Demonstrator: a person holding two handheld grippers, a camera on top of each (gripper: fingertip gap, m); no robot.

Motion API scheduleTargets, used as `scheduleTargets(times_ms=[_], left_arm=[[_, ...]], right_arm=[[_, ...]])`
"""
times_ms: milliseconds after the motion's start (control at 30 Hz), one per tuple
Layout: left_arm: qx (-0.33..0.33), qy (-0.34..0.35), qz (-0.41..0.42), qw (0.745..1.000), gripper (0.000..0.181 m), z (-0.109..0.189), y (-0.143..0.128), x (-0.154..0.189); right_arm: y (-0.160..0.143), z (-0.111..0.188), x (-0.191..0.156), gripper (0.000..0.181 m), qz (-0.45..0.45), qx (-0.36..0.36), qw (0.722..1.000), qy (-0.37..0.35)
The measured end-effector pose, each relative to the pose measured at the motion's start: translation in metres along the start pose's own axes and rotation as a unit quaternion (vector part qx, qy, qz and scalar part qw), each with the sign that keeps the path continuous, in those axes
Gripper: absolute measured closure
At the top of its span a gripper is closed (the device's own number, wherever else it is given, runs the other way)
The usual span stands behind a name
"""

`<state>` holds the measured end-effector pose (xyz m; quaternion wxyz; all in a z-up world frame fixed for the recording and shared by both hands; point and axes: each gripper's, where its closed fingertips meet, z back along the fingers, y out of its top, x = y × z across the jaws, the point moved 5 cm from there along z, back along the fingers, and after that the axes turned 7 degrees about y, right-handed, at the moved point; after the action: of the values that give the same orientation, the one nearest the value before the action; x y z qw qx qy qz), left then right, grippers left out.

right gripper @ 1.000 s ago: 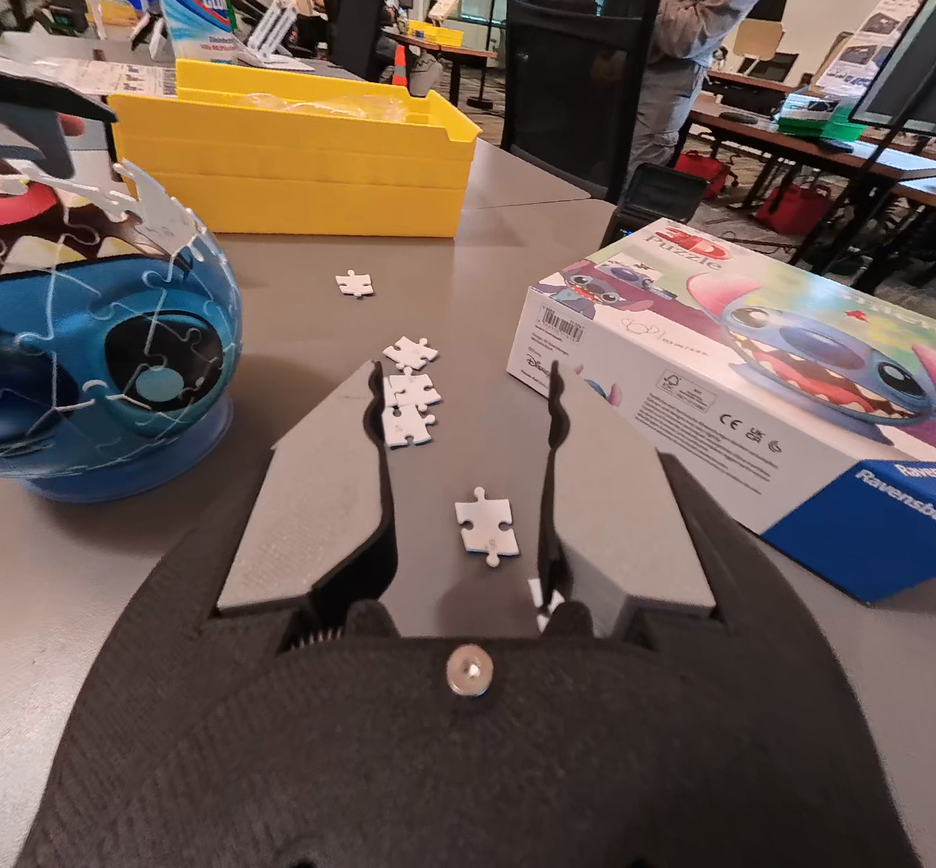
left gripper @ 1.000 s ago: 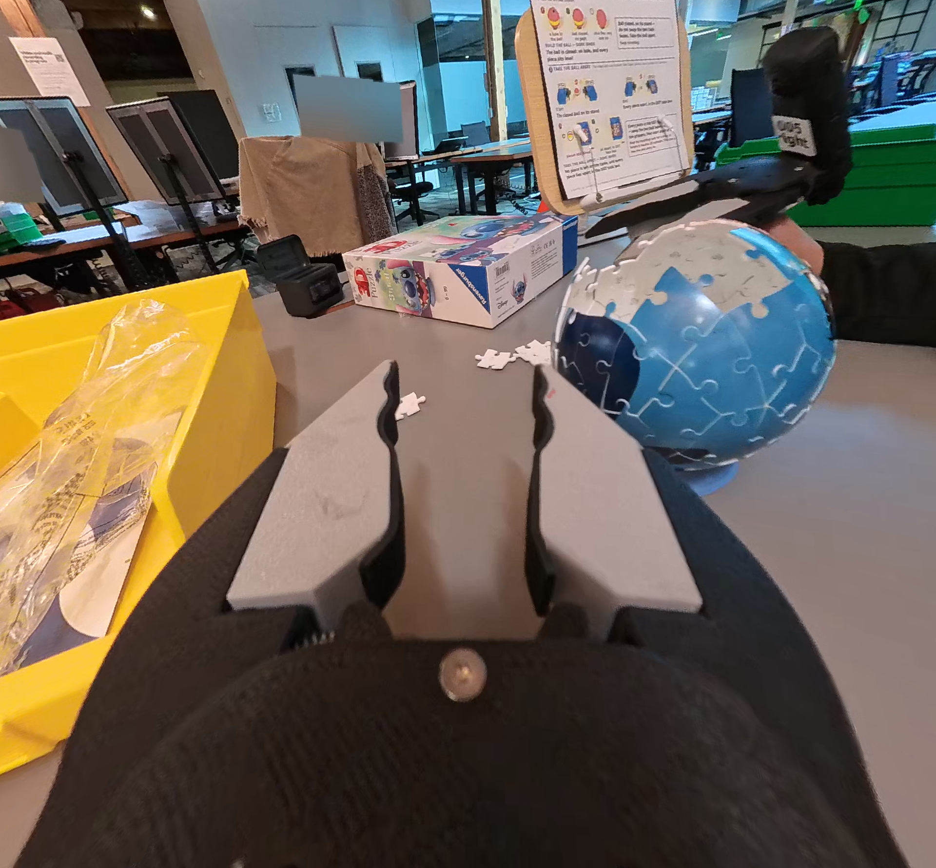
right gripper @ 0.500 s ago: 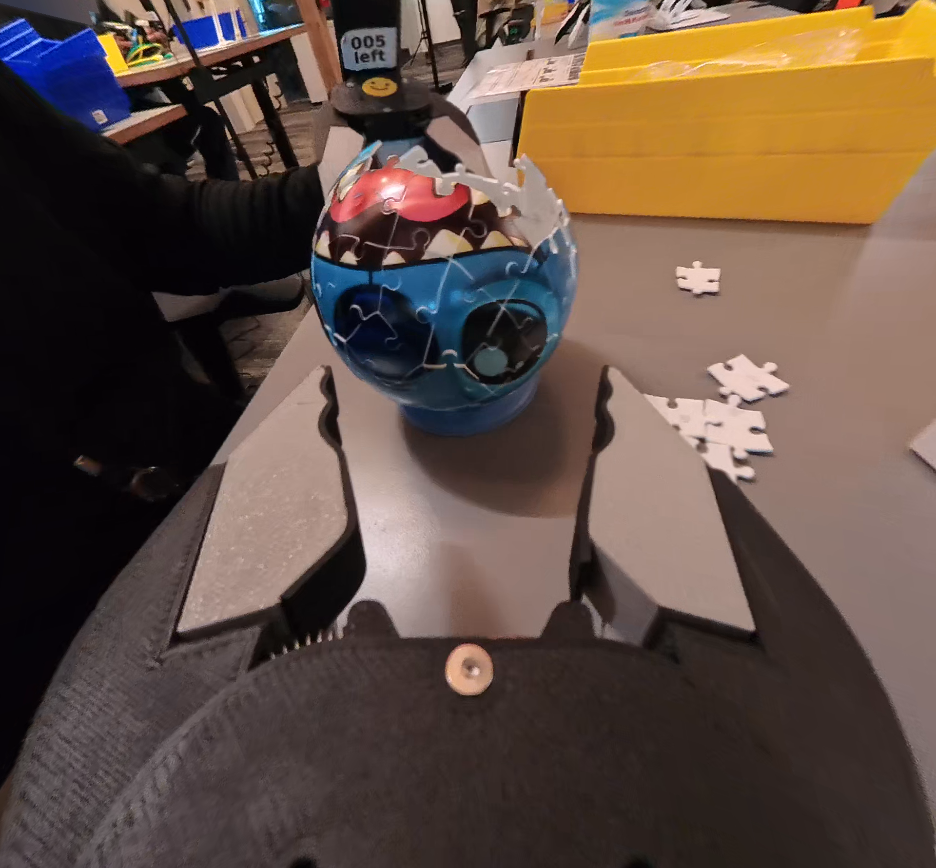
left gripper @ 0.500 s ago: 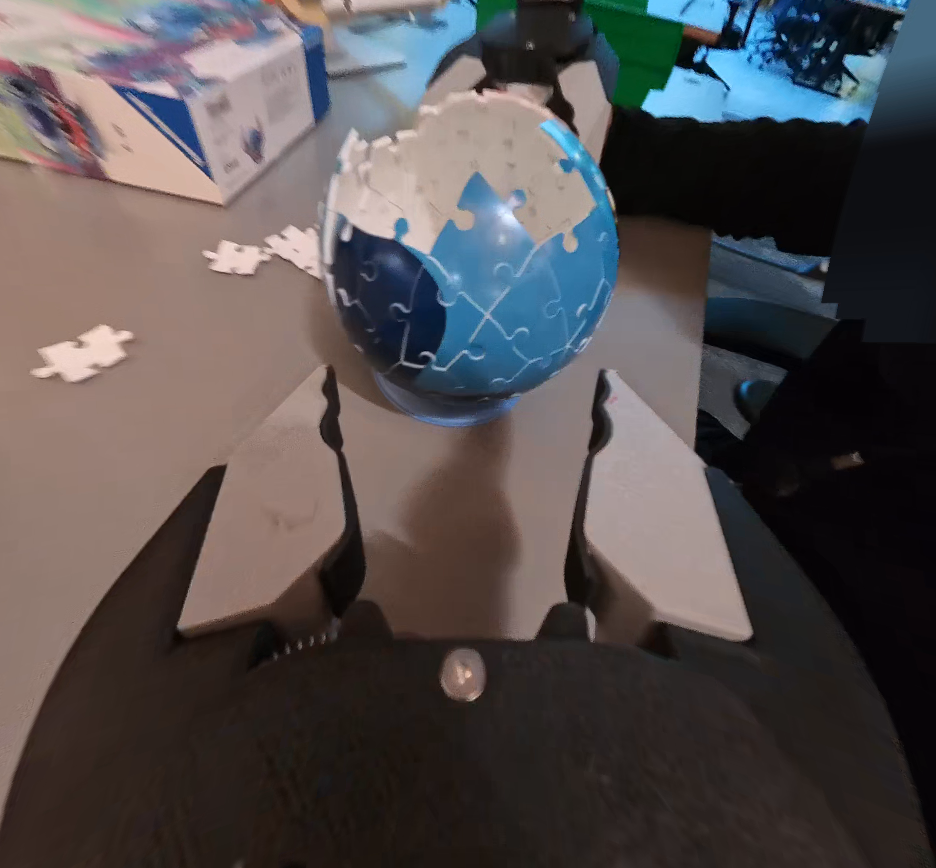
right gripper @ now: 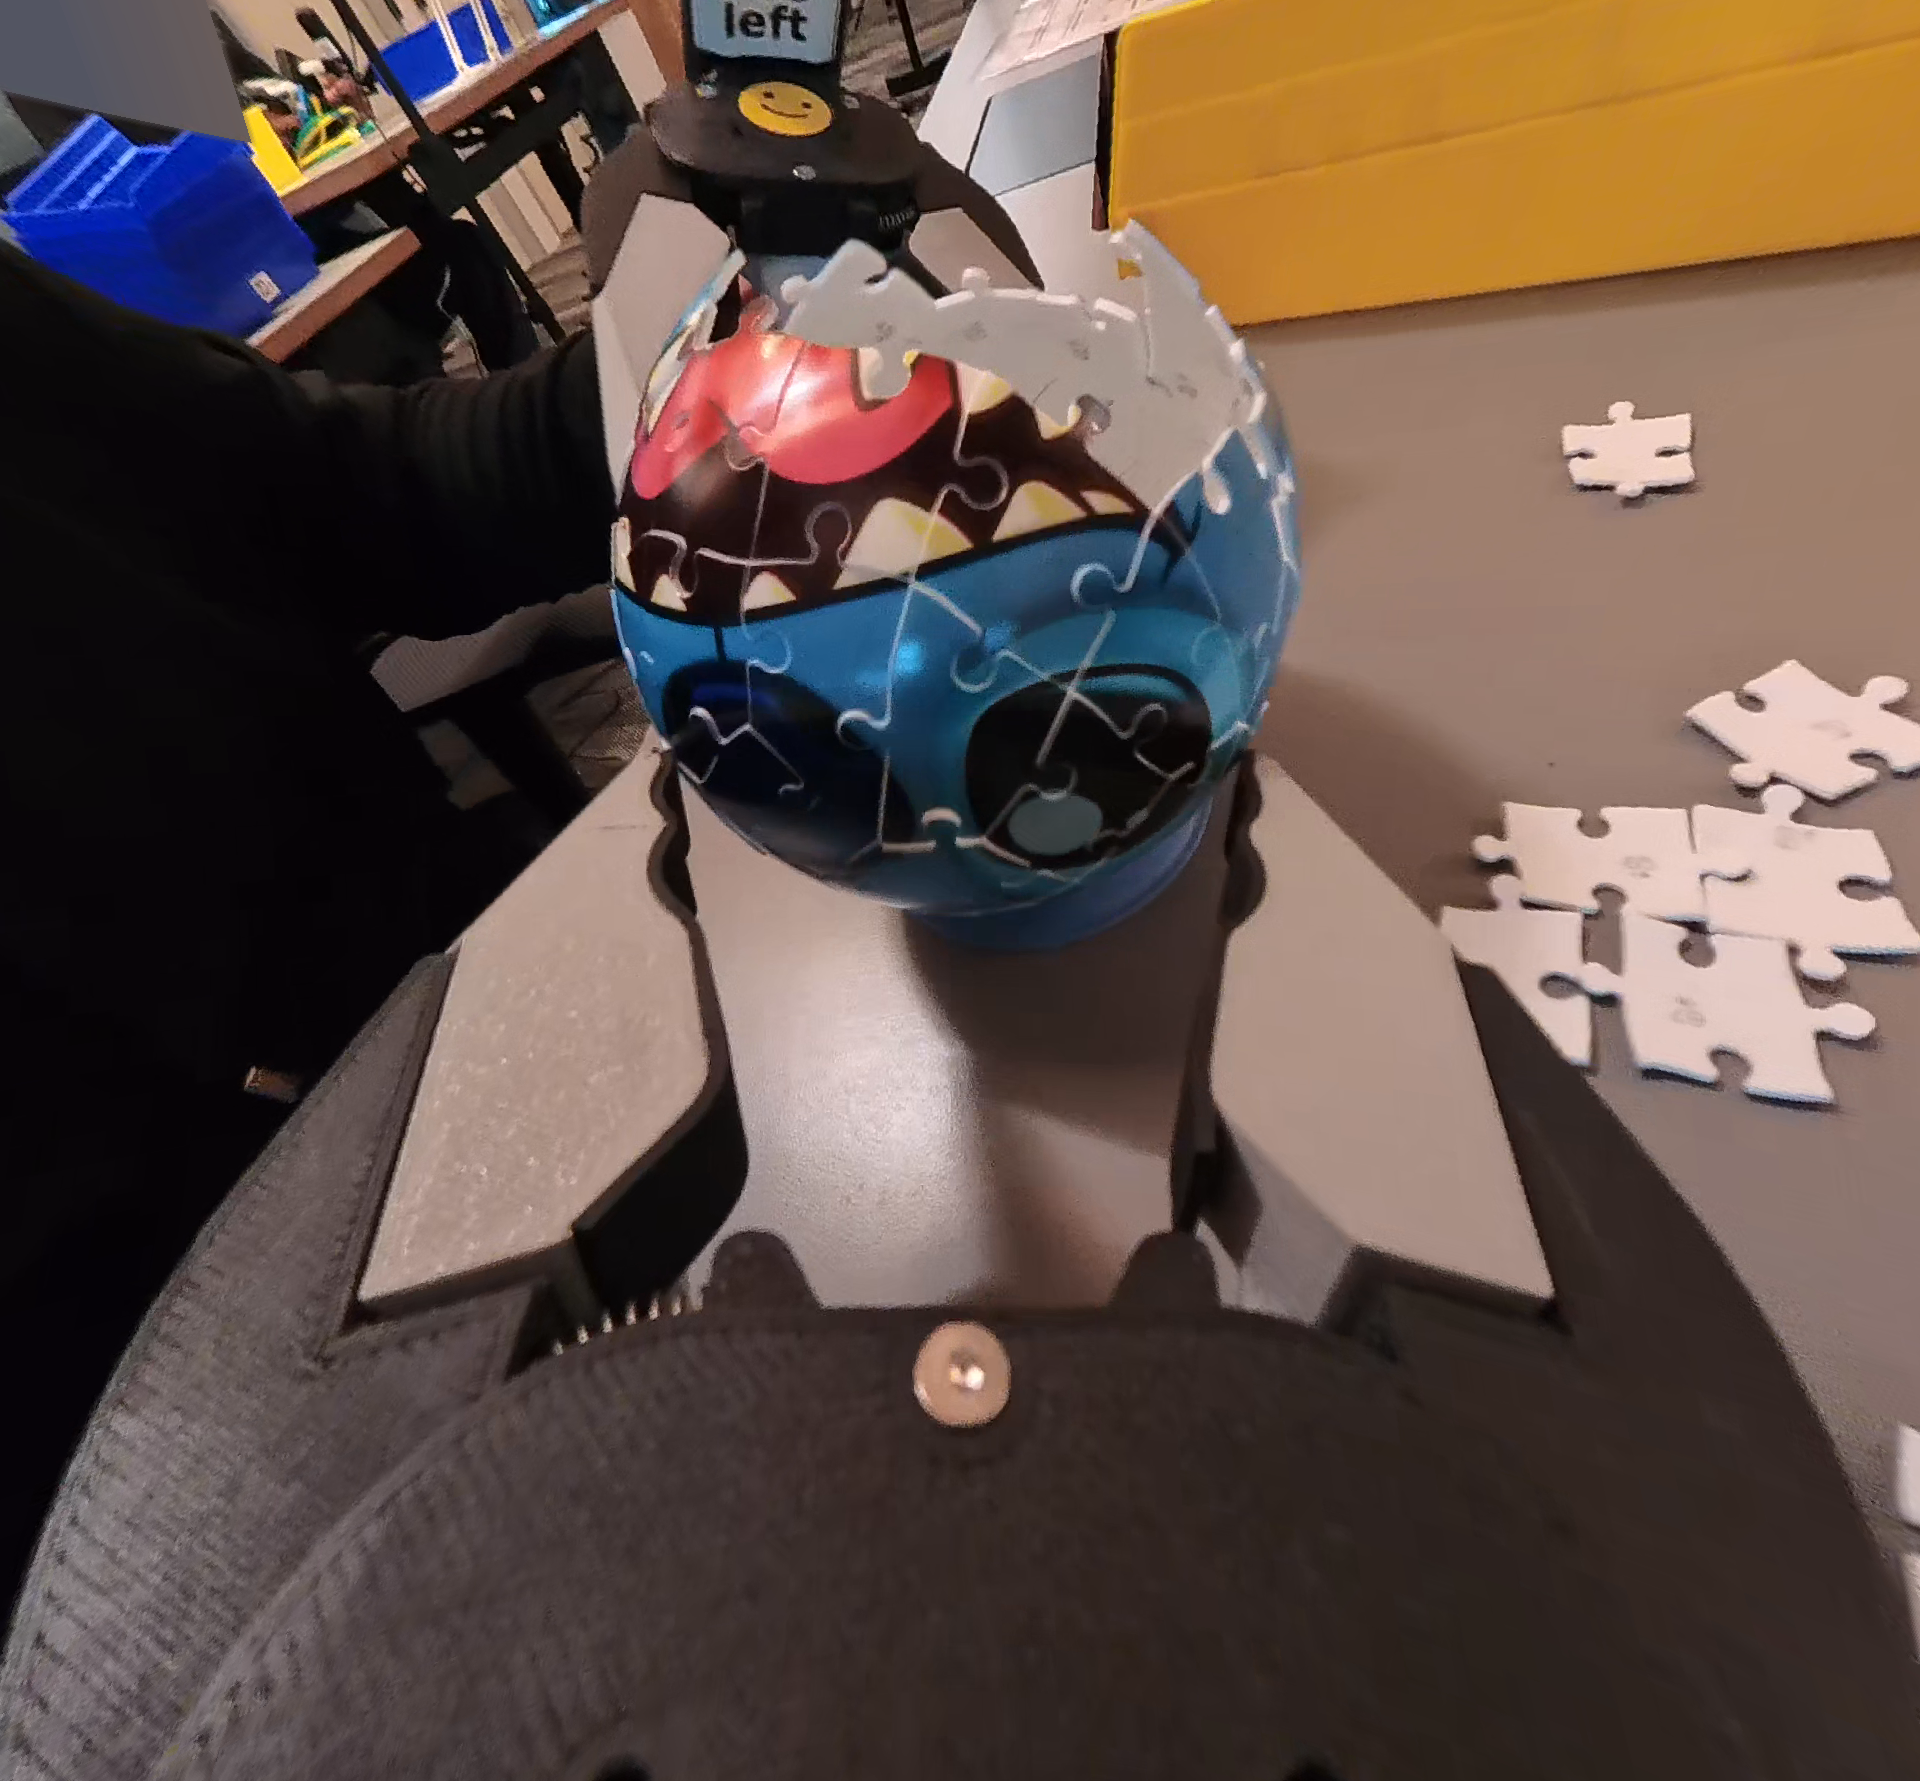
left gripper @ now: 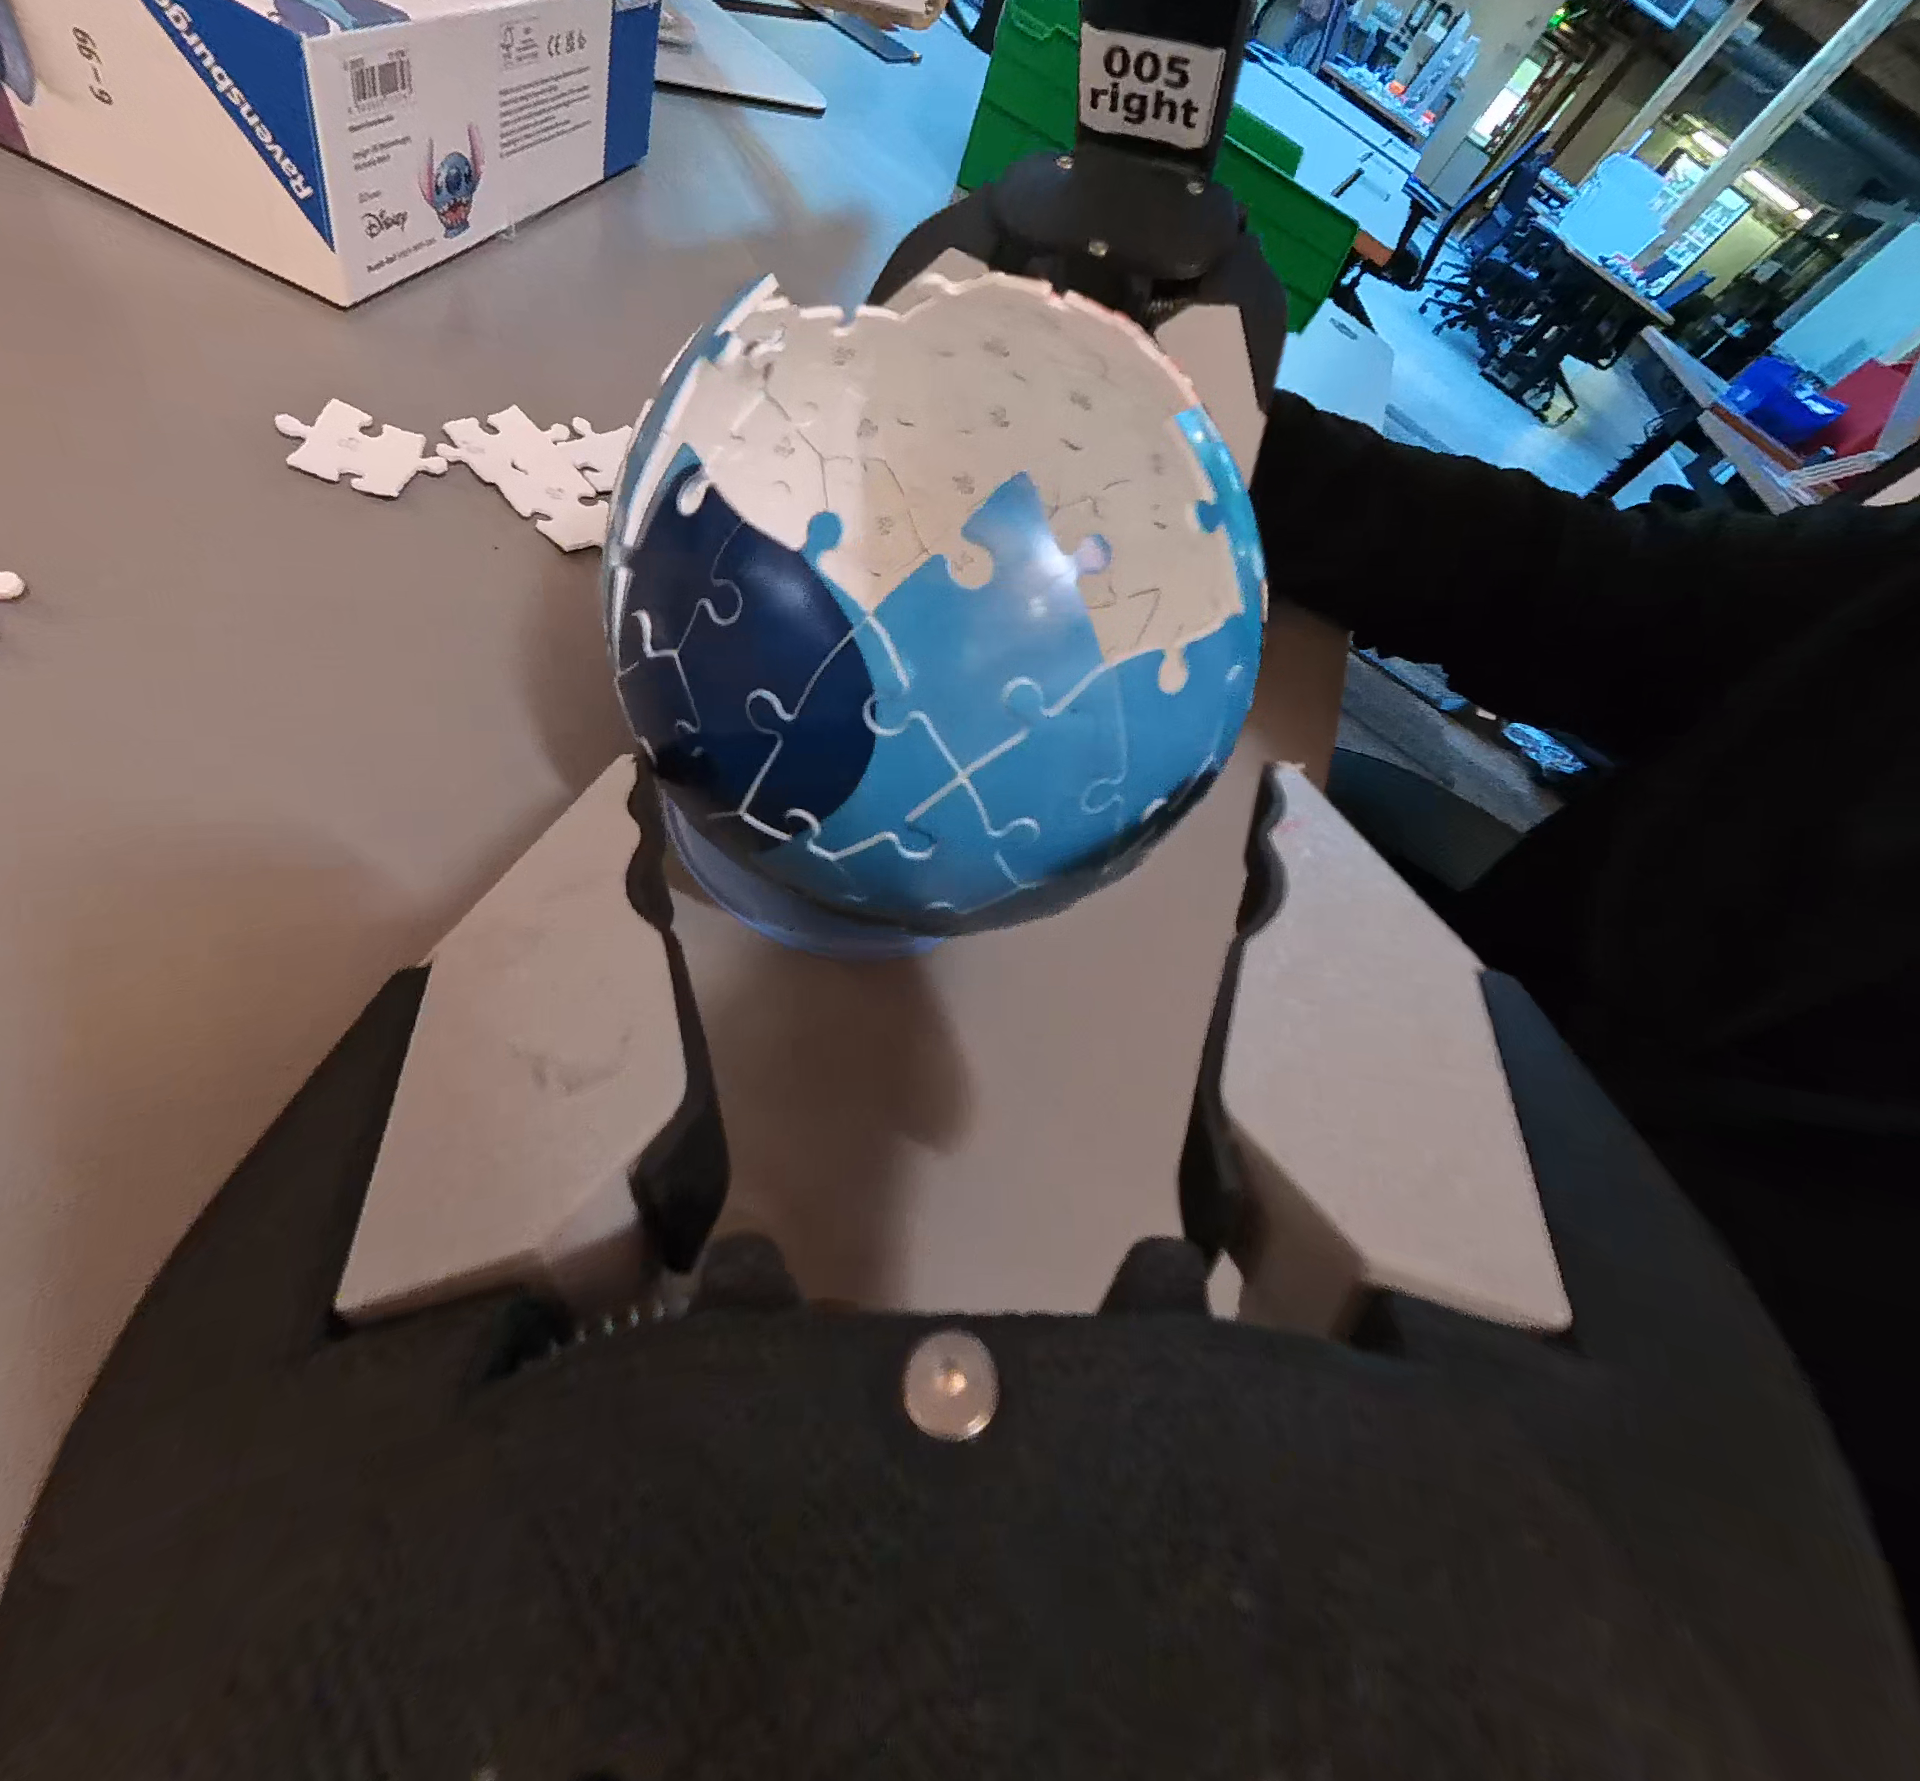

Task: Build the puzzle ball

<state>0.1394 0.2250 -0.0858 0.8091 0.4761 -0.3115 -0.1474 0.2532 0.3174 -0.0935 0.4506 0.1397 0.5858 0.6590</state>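
I hold the left gripper (left gripper: 951, 796) and right gripper (right gripper: 956, 796) spread wide from opposite sides of the part-built puzzle ball (left gripper: 935, 609), which sits on its blue stand between both sets of fingertips, loose white pieces (right gripper: 1704, 921) scattered right of my right gripper, a yellow bin (right gripper: 1507, 90) beyond, the puzzle box (left gripper: 343, 79) far left of my left.

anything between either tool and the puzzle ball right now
Nothing visible. The left tool and right tool are both open, facing each other with the puzzle ball between them; only bare table lies ahead of each. Loose pieces sit off to the side.
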Motion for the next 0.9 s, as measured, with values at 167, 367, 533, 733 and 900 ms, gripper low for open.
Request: scheduleTargets(times_ms=[167, 367, 533, 733, 900], left_arm=[[-0.004, 0.019, -0.050, 0.999, 0.080, 0.005, -0.002, 0.005], [0.006, 0.035, -0.079, 0.996, 0.079, 0.013, -0.008, 0.014], [0.017, 0.041, -0.064, 0.997, 0.079, 0.028, -0.018, 0.019], [0.014, 0.038, -0.051, 0.998, 0.086, 0.047, -0.034, 0.023], [0.022, 0.033, -0.048, 0.998, 0.085, 0.059, -0.036, 0.019]], right_arm=[[-0.003, -0.003, -0.008, 0.080, 0.034, -0.017, 0.999, -0.003], [-0.005, -0.011, -0.017, 0.080, 0.077, -0.028, 0.996, -0.021], [-0.005, -0.026, -0.026, 0.079, 0.069, -0.032, 0.997, -0.019], [-0.004, -0.041, -0.036, 0.079, 0.085, -0.040, 0.996, -0.012], [-0.005, 0.008, -0.018, 0.086, 0.113, -0.043, 0.990, -0.078]])
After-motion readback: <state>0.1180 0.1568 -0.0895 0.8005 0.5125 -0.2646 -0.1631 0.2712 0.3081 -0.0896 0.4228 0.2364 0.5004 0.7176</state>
